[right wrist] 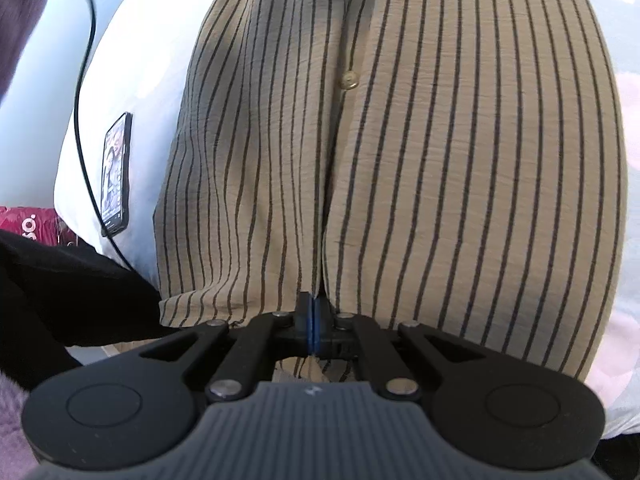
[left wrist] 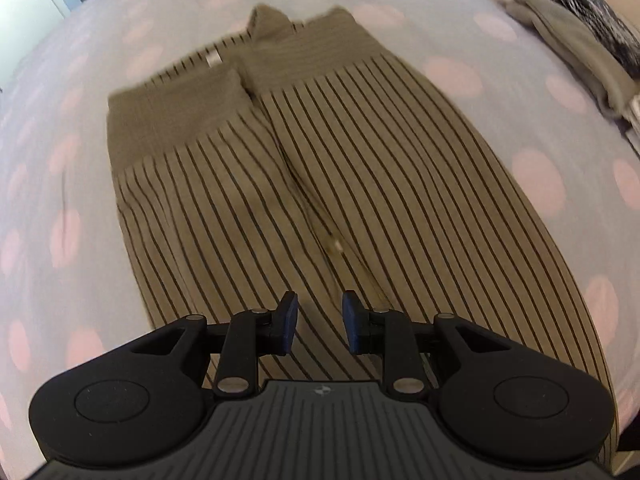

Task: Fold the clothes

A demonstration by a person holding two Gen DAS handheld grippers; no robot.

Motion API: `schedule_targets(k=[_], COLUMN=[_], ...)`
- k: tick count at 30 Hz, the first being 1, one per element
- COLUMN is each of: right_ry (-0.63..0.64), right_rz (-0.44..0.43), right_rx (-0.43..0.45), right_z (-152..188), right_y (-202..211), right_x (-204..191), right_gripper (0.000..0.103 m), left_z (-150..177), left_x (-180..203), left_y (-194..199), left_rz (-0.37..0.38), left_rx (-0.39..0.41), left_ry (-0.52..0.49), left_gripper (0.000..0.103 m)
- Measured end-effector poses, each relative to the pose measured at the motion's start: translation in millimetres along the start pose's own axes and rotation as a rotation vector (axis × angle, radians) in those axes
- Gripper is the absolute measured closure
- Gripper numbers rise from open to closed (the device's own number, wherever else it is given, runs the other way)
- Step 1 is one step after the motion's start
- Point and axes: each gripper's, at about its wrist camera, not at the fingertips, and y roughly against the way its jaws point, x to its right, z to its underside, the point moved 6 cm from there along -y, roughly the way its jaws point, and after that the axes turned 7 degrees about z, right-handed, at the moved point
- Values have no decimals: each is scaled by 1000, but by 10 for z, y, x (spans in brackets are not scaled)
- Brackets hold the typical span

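Observation:
A tan shirt (left wrist: 320, 160) with thin dark stripes lies flat on the bed, sleeves folded in over the front and collar at the far end. My left gripper (left wrist: 320, 314) hovers low over the shirt's near part, open, with nothing between its fingers. In the right wrist view the same shirt (right wrist: 440, 160) fills the frame, with its button placket running up the middle. My right gripper (right wrist: 313, 306) is shut at the hem, right where the placket ends, and the cloth creases toward the fingertips.
The bed sheet (left wrist: 60, 160) is pale with pink dots. A pile of other clothes (left wrist: 580, 40) lies at the far right. A phone (right wrist: 116, 172) and a black cable (right wrist: 86, 80) rest left of the shirt, near dark cloth (right wrist: 60, 280).

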Motion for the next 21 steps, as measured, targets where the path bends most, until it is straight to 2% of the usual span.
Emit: schedule_targets(k=[6,13,15,17,21], right_ry=[8,34,42,46,45], right_rz=[21,54,58,60,56], right_rx=[23,34,42,49,55], right_z=[145,201,204,244,265], right_y=[-211,-234,-234,-164,-172], right_x=[-135,-214,-248,-247,-269], right_gripper=[101,101,101,101,101], left_z=[293,324,340,329,284], left_x=[184,211,157,103,76], left_y=[-165,-384,-431,-406,-150], left_rz=[-24,-51,-55,-43,77], left_rx=[-38,-17,-3,13,89], left_ry=[61,105,128,145,159], left_gripper=[80,79,95,102,103])
